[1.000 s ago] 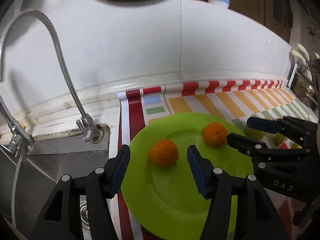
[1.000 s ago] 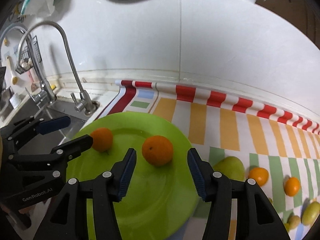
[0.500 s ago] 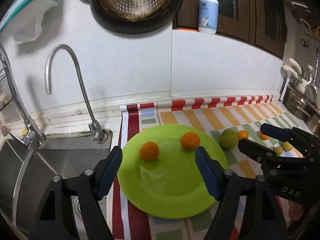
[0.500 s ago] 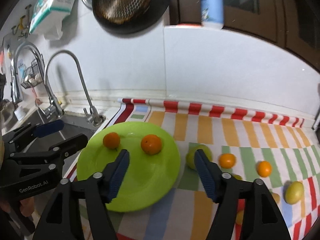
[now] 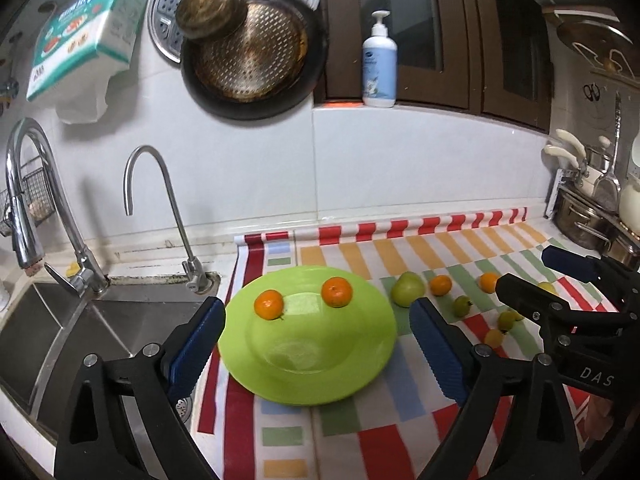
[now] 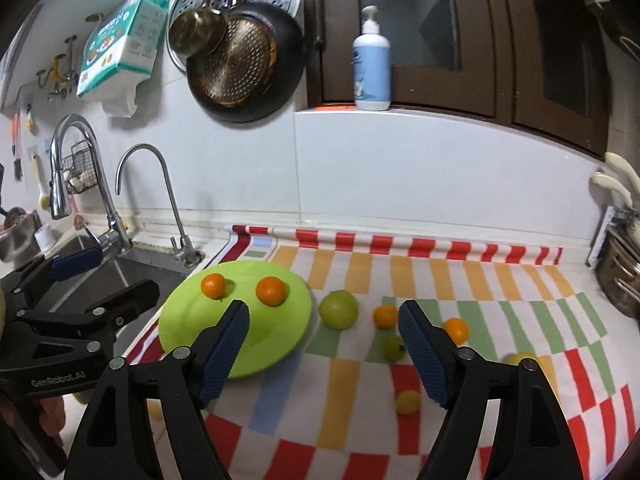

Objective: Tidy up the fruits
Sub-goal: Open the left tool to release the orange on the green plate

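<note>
A lime-green plate point(image 5: 308, 372) point(image 6: 184, 320) lies on the striped mat with two oranges on its far side: one point(image 5: 269, 304) point(image 6: 213, 285) to the left, one point(image 5: 337, 291) point(image 6: 271, 290) to the right. My left gripper point(image 5: 316, 344) hovers above and in front of the plate, its jaws opening, nothing between them. My right gripper point(image 6: 324, 344) hangs over the mat right of the plate, jaws opening and empty. On the mat lie a green apple point(image 6: 339, 309) point(image 5: 407, 289), two more oranges point(image 6: 385, 317) point(image 6: 456, 330), and small green and yellow fruits point(image 6: 394, 348) point(image 6: 408, 401).
A steel sink point(image 5: 68, 332) with two taps point(image 5: 160, 216) sits left of the mat. Pans point(image 5: 252, 52) and a tissue pack hang on the tiled wall. A soap bottle point(image 5: 379, 64) stands on the window ledge. Pots point(image 5: 588, 216) crowd the far right.
Both grippers have pulled back and upward from the plate, so it looks smaller. Their jaws have spread wider. The two oranges stay on the plate.
</note>
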Demonstrator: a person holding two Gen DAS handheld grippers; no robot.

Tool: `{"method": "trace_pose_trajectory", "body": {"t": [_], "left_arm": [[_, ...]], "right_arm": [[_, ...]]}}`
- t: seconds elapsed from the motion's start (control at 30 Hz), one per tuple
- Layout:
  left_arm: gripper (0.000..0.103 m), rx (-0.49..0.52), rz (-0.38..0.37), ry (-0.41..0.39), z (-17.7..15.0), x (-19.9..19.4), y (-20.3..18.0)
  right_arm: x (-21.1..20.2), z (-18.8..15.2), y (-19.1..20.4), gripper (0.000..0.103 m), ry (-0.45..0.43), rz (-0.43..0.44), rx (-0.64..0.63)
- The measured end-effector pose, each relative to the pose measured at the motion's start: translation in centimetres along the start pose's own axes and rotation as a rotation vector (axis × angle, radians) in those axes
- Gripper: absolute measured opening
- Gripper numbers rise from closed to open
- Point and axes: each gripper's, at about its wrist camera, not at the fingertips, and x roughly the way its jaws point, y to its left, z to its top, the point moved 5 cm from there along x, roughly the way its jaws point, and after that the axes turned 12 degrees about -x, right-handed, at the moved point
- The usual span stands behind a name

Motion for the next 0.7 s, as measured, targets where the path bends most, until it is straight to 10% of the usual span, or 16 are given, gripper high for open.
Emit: {"method": "trace_pose_trajectory", "body": {"t": [0.7], "left_arm": [[0.096, 0.005, -0.049, -0.019, -2.8, -2.1, -9.6]], "right_arm": [[-5.0, -3.9, -8.1, 0.078, -0.012, -0.034, -0.034]]}}
